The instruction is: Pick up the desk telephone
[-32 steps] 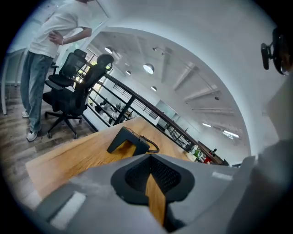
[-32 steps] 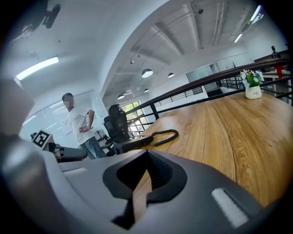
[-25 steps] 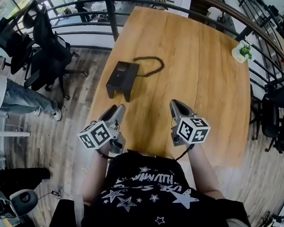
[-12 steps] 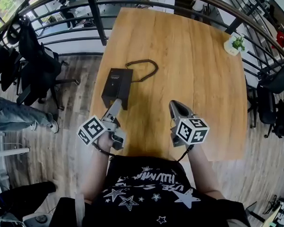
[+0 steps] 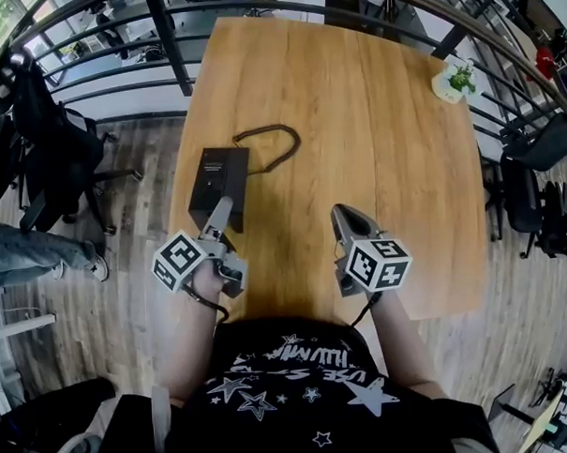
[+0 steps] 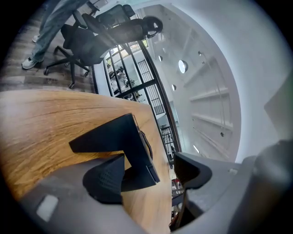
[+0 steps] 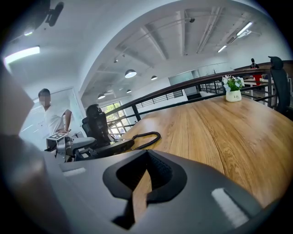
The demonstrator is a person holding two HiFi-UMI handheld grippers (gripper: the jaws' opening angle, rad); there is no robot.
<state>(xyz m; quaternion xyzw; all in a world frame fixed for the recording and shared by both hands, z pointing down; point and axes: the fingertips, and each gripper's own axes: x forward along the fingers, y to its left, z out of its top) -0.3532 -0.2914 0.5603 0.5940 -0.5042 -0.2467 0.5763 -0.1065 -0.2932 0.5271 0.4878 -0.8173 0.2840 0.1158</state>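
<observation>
The black desk telephone (image 5: 216, 180) lay near the left edge of the wooden table (image 5: 383, 151), its coiled cord (image 5: 268, 140) looping away on the far right side of it. The left gripper (image 5: 219, 210) reached to the phone's near end. Its jaws were spread wide and opening, and in the left gripper view the phone's near end stood in the gap between them, with neither pad seen pressing on it. The right gripper (image 5: 343, 217) hovered over bare table to the right, well apart from the phone, its jaws pressed together at the tips with nothing between them. A small potted plant (image 5: 453, 80) sat at the table's far right corner. A dark office chair (image 5: 50, 147) stood on the floor to the left.
</observation>
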